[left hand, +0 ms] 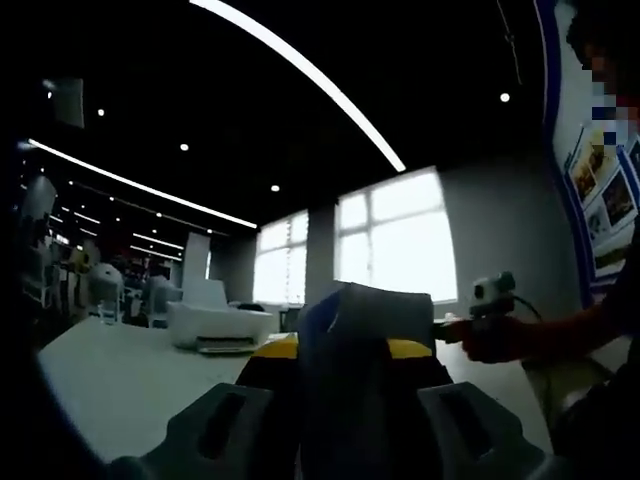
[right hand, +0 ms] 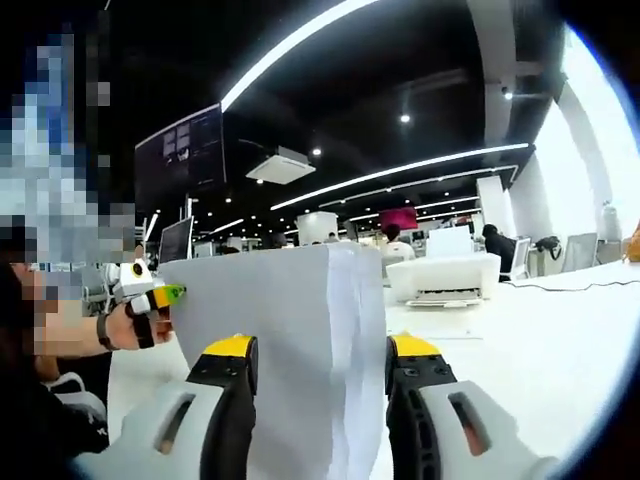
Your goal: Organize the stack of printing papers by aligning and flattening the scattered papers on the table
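We are looking across a large, dim open office with a black ceiling crossed by long white light strips, and a broad white table (right hand: 560, 330) stretching out beneath both views.

Nearest in the right gripper view, the right gripper (right hand: 320, 375), grey with yellow-tipped jaws, is clamping a thick white stack of printing papers (right hand: 290, 350). The stack is standing upright on its edge on the table, one jaw pressing each broad side. To the left, the person's hand (right hand: 135, 325) is holding the left gripper, whose yellow and green tip is touching or sitting just beside the far edge of the stack. Farther back, a white desktop printer (right hand: 445, 278) is resting on the table, and beyond it people are sitting among monitors.

Nearest in the left gripper view, the left gripper (left hand: 340, 360) is closing its grey, yellow-tipped jaws on the same paper stack (left hand: 350, 380), which is appearing dark and shadowed between them. To the right, the person's other hand (left hand: 495, 338) is holding the right gripper at table height. Farther back on the left, the white printer (left hand: 215, 322) is sitting on the table surface (left hand: 120, 380). Beyond that, bright windows (left hand: 390, 240) are glowing along the far wall, and posters (left hand: 600, 190) are hanging on the wall at right.
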A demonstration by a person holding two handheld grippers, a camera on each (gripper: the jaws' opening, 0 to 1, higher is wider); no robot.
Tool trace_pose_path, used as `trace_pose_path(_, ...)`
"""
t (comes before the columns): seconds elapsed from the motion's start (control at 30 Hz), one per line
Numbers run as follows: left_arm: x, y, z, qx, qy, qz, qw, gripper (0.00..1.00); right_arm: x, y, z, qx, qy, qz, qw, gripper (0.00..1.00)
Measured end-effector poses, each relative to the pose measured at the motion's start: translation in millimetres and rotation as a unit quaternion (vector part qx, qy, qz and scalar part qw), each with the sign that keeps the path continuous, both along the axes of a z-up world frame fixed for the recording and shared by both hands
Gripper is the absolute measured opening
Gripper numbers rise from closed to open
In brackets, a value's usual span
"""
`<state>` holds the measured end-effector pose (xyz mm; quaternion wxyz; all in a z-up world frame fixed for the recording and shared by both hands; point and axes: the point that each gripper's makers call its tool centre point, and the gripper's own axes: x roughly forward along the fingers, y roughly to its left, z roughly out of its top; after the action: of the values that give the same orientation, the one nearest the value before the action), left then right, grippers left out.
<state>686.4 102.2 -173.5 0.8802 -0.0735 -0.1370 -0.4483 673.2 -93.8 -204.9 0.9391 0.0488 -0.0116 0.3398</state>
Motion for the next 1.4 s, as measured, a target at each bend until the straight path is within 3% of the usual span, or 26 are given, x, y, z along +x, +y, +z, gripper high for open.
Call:
trace_pose_path(0.3, 8.4, 3, -1.2, -0.005, 0.015, 0.003, 0.9999, 0.39, 10, -4, 5.1, -0.002, -0.004, -0.006, 1.0, 0.46)
trace_pose_path(0.47, 7.7, 2, -1.7, -0.002, 0.006, 0.012, 0.9999, 0.39, 13, -7, 4.2, -0.013, -0.01, -0.013, 0.9998, 0.41)
trace_pose_path(0.8, 11.8, 5, -2.8, 0.006, 0.003, 0.029, 0.9996, 0.31, 12, -17, 5.0, 0.002, -0.011, -0.005, 0.9999, 0.19)
trace_pose_path(1.17, -4.2, -6, -2.9, 0.01, -0.003, 0.034, 0.9994, 0.27, 14, -21, 5.7, -0.014, -0.022, -0.009, 0.9996, 0.16)
trace_pose_path(1.4, -8.6, -10, -3.3, 0.017, -0.009, 0.032, 0.9993, 0.19, 10, -23, 8.5, -0.025, -0.036, -0.006, 0.999, 0.05)
